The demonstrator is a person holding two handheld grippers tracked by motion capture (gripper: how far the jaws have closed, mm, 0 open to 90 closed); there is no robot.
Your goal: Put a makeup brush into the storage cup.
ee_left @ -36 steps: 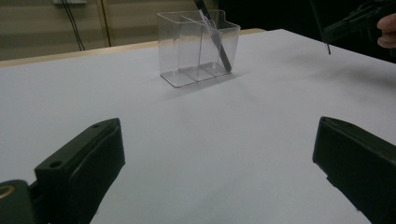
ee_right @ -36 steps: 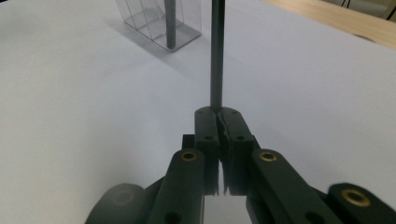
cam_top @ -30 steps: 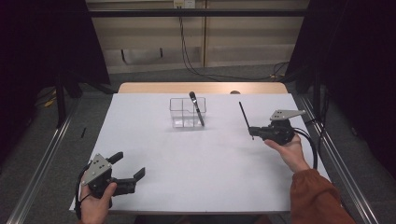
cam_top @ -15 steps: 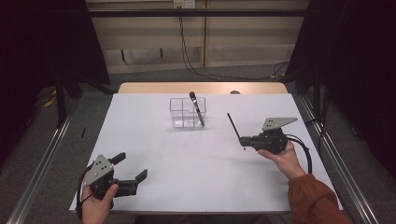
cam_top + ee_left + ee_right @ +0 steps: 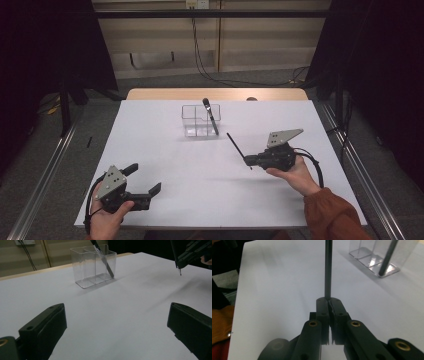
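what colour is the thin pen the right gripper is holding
Black, or very dark grey: the pen shows best in the right gripper view, clamped in the right gripper.

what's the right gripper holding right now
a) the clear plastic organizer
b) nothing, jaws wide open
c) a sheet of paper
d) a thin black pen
d: the right gripper has its jaws shut on a thin black pen that sticks out past them, above the white table and apart from the clear organizer.

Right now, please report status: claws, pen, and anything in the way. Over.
Right claw shut on pen, above the table. Left claw open, empty. Holder ahead has one pen inside. Path to it clear.
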